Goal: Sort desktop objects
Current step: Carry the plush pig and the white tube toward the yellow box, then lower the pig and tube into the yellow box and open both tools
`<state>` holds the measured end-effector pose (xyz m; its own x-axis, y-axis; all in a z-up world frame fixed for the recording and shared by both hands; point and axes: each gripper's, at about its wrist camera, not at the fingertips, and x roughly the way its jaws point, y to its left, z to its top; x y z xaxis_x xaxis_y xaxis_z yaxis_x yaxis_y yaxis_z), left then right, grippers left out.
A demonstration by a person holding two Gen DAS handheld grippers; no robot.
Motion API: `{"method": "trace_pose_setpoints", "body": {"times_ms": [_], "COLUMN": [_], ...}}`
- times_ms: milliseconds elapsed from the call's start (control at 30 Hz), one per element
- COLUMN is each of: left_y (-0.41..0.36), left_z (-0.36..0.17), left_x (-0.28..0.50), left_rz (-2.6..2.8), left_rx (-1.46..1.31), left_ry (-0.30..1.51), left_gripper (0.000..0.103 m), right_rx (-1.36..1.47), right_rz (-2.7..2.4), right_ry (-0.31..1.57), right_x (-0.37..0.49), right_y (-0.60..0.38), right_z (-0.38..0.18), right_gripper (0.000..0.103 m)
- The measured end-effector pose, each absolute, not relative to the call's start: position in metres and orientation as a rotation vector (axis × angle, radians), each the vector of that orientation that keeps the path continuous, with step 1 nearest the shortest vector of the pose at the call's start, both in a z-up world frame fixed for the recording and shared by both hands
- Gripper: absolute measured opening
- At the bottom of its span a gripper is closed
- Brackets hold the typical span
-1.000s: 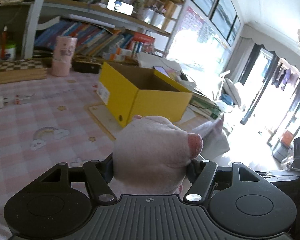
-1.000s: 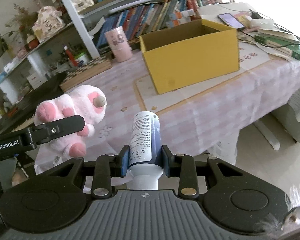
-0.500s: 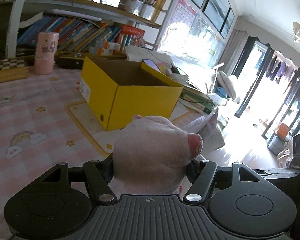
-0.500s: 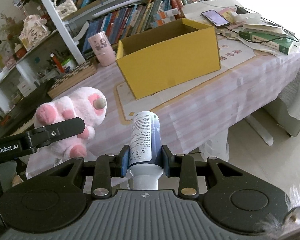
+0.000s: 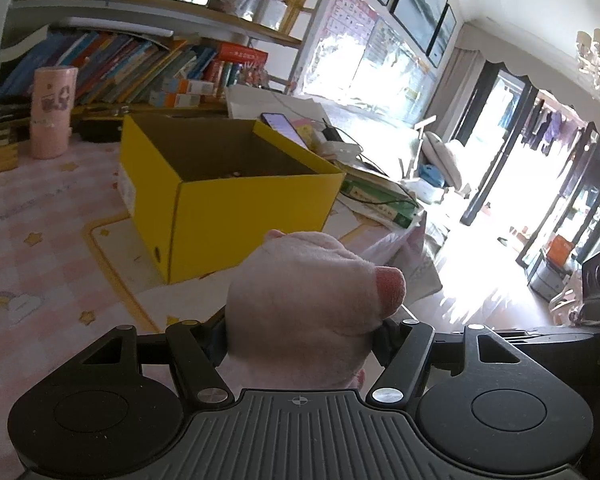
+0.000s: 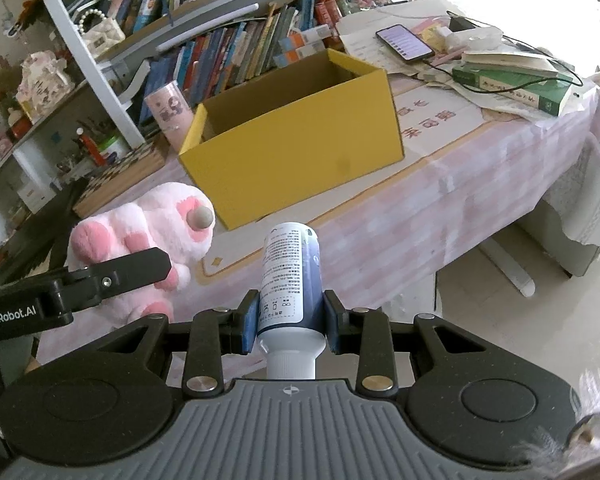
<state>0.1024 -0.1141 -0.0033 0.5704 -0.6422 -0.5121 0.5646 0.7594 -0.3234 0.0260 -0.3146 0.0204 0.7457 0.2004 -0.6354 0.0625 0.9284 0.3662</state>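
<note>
My left gripper (image 5: 300, 332) is shut on a pink plush toy (image 5: 300, 300) and holds it in the air near the table's front edge. The same plush toy (image 6: 148, 228) shows at the left of the right wrist view, with a left finger (image 6: 128, 268) across it. My right gripper (image 6: 290, 320) is shut on a white and dark blue bottle (image 6: 290, 276), held off the table's front edge. An open yellow box (image 5: 220, 188) stands on the pink checked table (image 5: 40, 220); it also shows in the right wrist view (image 6: 296, 140).
A pink cup (image 5: 52, 112) stands behind the box on the left. A phone (image 6: 404, 44), green books (image 6: 512, 80) and papers lie right of the box. Bookshelves (image 5: 120, 60) line the back. A checkered board (image 6: 124, 172) lies far left.
Both grippers have moved closer to the yellow box with their loads; the box looks larger and more central in both views. Both grips are unchanged.
</note>
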Motion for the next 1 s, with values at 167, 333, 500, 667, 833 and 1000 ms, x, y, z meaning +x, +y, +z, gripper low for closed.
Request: {"method": "trace_pose_setpoints", "body": {"times_ms": [167,333,500,667,833,1000], "left_y": [-0.129,-0.146,-0.163,-0.172,-0.180,-0.185], "left_z": [-0.002,0.001,0.007,0.016,0.028,0.046], "left_x": [0.113,0.125,0.138,0.149,0.159,0.174], "left_rz": [-0.710,-0.707,-0.703,-0.679,-0.654,-0.617], "left_rx": [-0.138,-0.133,-0.132,-0.134,-0.130,-0.124], "left_ry": [0.646,0.635,0.614,0.587,0.545,0.481], "left_gripper": [0.067,0.067,0.067,0.067,0.067,0.067], "right_rx": [0.374,0.379,0.412,0.410,0.406,0.351], "right_rz": [0.082,0.090,0.100,0.117,0.150,0.201], "right_ry": [0.728,0.722,0.708,0.693,0.658,0.604], "right_x": [0.038,0.053,0.070,0.088,0.107,0.135], "right_y": [-0.332,-0.349,-0.370,-0.386,-0.398,-0.406], "right_z": [0.021,0.023,0.025,0.030,0.042,0.064], "right_gripper": [0.030,0.030,0.030,0.030,0.030,0.030]}}
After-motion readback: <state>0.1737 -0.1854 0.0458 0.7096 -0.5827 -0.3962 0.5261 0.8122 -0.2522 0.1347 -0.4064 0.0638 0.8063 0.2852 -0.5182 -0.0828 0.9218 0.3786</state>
